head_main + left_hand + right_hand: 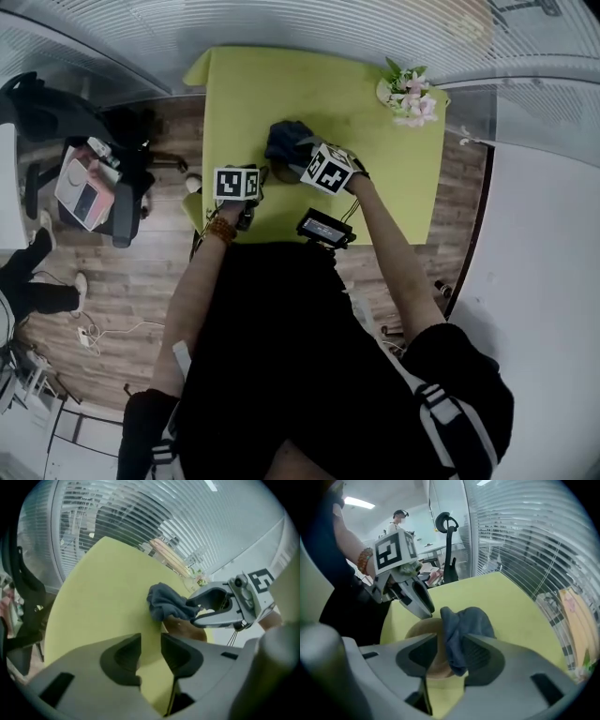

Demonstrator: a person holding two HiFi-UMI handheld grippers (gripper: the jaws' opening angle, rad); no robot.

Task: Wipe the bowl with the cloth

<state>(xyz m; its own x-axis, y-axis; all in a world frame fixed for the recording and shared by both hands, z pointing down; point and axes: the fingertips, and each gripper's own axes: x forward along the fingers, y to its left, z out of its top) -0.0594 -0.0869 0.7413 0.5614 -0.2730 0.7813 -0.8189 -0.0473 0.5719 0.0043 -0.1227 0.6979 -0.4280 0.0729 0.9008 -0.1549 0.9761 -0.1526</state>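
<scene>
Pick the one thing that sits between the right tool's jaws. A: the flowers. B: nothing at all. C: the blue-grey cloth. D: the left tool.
C: the right gripper view shows the blue-grey cloth gripped between the jaws of the right tool, over the brown bowl, while the flowers stand at the table's far corner.

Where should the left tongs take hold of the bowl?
Probably the bare rim of the bowl facing the left tongs, from above, one jaw inside: it sits upright, and the cloth, in the right tongs, drapes its other side.
</scene>
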